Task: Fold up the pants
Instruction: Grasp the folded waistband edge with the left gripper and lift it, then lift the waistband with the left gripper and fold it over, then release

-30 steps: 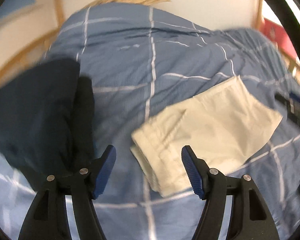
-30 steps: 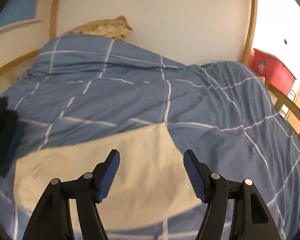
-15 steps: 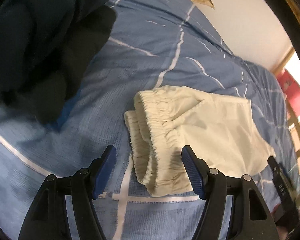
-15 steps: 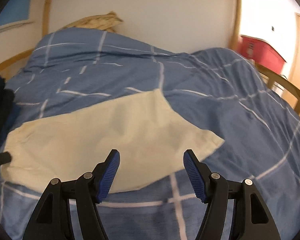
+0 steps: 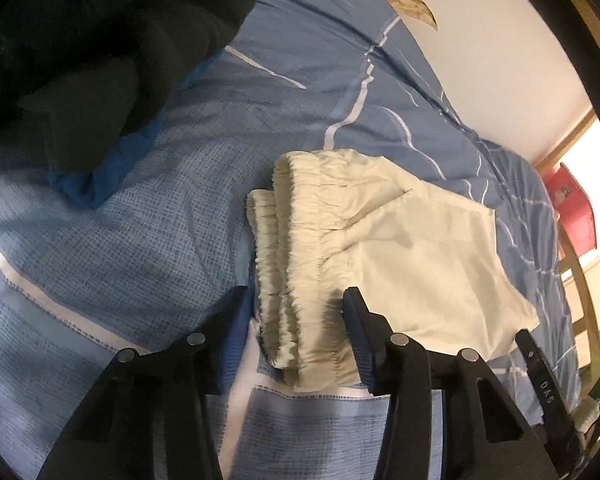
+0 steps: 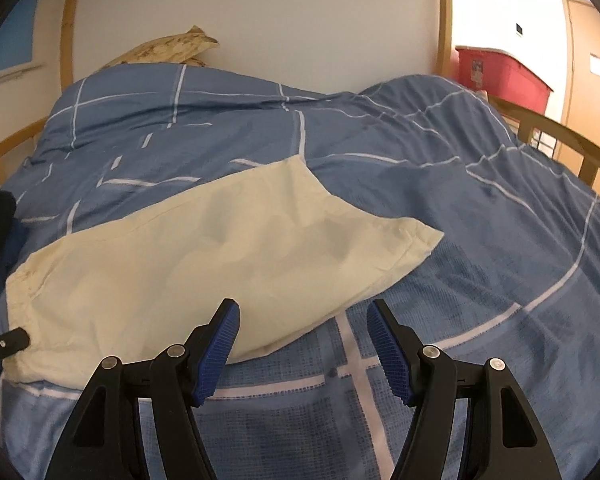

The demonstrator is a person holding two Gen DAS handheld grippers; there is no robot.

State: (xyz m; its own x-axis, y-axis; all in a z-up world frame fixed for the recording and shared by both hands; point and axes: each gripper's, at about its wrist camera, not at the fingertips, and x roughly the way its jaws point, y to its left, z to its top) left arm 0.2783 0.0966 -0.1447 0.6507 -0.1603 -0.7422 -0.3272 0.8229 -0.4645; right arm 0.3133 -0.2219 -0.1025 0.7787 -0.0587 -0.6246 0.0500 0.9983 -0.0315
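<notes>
Cream pants (image 5: 400, 248) lie folded flat on the blue checked duvet (image 5: 140, 240), the gathered elastic waistband (image 5: 300, 264) toward me. My left gripper (image 5: 296, 320) is open, its jaws standing either side of the waistband's near end, close above it. In the right wrist view the same pants (image 6: 204, 256) lie spread across the duvet (image 6: 460, 240), leg end to the right. My right gripper (image 6: 302, 328) is open and empty, over the pants' near edge. The left gripper's tip (image 6: 8, 340) shows at the waistband on the left.
A pile of dark clothes (image 5: 80, 60) lies on the bed to the left. A tan pillow (image 6: 168, 48) is at the head by the white wall. A red box (image 6: 500, 76) and wooden bed rail (image 6: 560, 136) are at the right.
My left gripper has moved down and closer to the waistband, which now sits between its jaws. My right gripper has shifted right along the pants' near edge toward the leg end.
</notes>
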